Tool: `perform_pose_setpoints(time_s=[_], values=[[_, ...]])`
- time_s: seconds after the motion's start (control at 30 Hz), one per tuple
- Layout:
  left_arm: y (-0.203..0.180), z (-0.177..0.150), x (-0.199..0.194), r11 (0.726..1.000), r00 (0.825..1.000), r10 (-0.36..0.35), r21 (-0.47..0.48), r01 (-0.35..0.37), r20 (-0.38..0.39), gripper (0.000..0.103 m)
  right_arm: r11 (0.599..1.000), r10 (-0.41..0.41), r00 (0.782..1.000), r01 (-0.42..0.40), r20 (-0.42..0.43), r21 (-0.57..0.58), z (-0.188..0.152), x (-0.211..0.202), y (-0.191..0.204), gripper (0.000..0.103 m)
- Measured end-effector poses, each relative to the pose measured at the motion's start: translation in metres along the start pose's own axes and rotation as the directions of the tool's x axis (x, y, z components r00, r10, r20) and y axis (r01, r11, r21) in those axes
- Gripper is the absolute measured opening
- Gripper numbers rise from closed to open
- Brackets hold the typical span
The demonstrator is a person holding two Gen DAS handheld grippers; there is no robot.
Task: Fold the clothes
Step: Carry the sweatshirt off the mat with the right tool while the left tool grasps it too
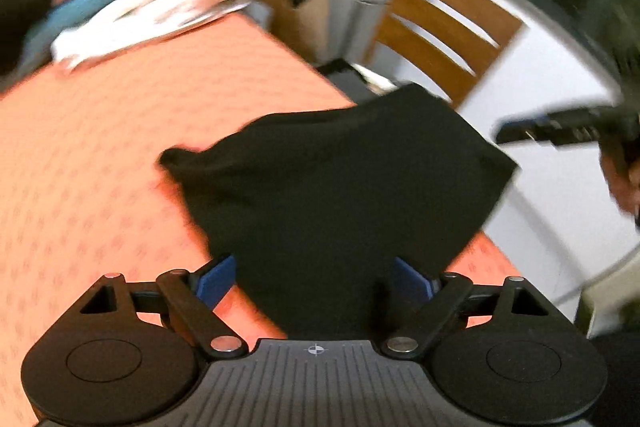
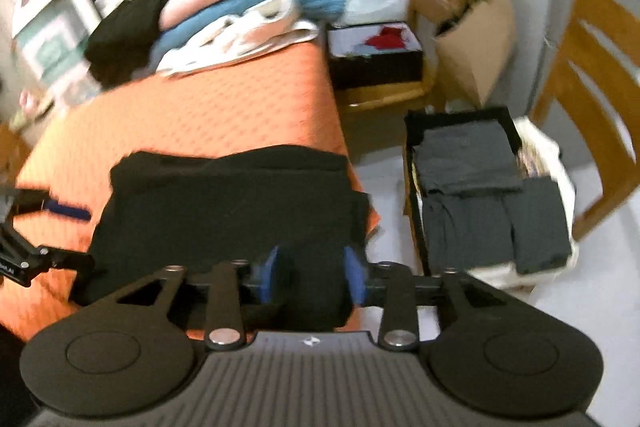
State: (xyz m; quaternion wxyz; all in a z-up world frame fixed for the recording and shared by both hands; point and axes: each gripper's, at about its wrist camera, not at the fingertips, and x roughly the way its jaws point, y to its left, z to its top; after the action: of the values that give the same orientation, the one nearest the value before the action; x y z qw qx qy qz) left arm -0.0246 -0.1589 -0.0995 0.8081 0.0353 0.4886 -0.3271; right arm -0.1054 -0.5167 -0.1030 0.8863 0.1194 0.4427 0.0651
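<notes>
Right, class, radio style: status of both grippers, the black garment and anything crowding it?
Left gripper open over black garment. Right gripper part open, garment between its pads. Garment folded on orange table. Clothes pile far end, clear.

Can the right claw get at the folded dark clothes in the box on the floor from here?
Probably yes: the box sits open-topped beside the right claw, its folded dark clothes uncovered.

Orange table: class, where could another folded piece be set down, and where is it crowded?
Free: the bare orange table between the black garment near the grippers and the clothes pile at the far end. Crowded: that far end, and the floor box, full of folded dark clothes.
</notes>
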Motion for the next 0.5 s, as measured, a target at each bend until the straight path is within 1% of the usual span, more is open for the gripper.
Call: perform_pose_setpoints(time_s=[0.03,0.07,0.1,0.13,0.2,0.23,0.3,0.33,0.4,0.43,0.47,0.5], values=[[0.008,-0.001,0.001,0.999,1.0,-0.003,-0.052,0.003,-0.003,0.087,1.0,0.004,1.0,-0.004,-0.002,0.012,-0.001,0.002,-0.007,0.052],[0.015,-0.002,0.003,0.995,1.0,-0.016,-0.101,0.015,-0.007,0.084,0.999,0.018,1.0,-0.018,-0.009,0.029,-0.001,0.004,-0.014,0.058],[0.021,-0.003,0.006,0.988,0.999,-0.032,-0.149,0.03,-0.01,0.075,0.998,0.037,0.999,-0.037,-0.011,0.055,-0.002,0.008,-0.021,0.063],[0.027,-0.004,0.009,0.979,0.999,-0.048,-0.197,0.045,-0.013,0.071,0.995,0.056,0.998,-0.055,-0.011,0.083,-0.002,0.011,-0.029,0.065],[0.032,-0.005,0.012,0.968,0.998,-0.063,-0.245,0.057,-0.018,0.058,0.979,0.111,0.994,-0.109,-0.003,0.172,-0.004,0.019,-0.047,0.071],[0.033,-0.006,0.014,0.965,0.998,-0.061,-0.256,0.055,-0.018,0.056,0.968,0.144,0.99,-0.141,0.002,0.206,-0.004,0.024,-0.055,0.073],[0.034,-0.009,0.016,0.96,0.998,-0.055,-0.277,0.048,-0.017,0.051,0.946,0.203,0.979,-0.199,0.012,0.257,-0.005,0.033,-0.068,0.085],[0.035,-0.011,0.016,0.955,0.998,-0.057,-0.292,0.049,-0.016,0.05,0.937,0.229,0.973,-0.224,0.013,0.269,-0.004,0.039,-0.073,0.087],[0.037,-0.013,0.016,0.944,0.998,-0.063,-0.327,0.052,-0.022,0.05,0.911,0.31,0.951,-0.296,-0.001,0.286,0.0,0.053,-0.081,0.094],[0.038,-0.014,0.017,0.936,0.997,-0.067,-0.347,0.053,-0.027,0.05,0.899,0.343,0.939,-0.325,-0.011,0.293,0.001,0.061,-0.085,0.096],[0.039,-0.015,0.018,0.929,0.997,-0.07,-0.367,0.054,-0.032,0.05,0.887,0.375,0.927,-0.352,-0.022,0.3,0.002,0.068,-0.089,0.1],[0.04,-0.016,0.019,0.92,0.997,-0.074,-0.387,0.055,-0.036,0.05,0.872,0.407,0.913,-0.379,-0.03,0.31,0.004,0.076,-0.092,0.101]])
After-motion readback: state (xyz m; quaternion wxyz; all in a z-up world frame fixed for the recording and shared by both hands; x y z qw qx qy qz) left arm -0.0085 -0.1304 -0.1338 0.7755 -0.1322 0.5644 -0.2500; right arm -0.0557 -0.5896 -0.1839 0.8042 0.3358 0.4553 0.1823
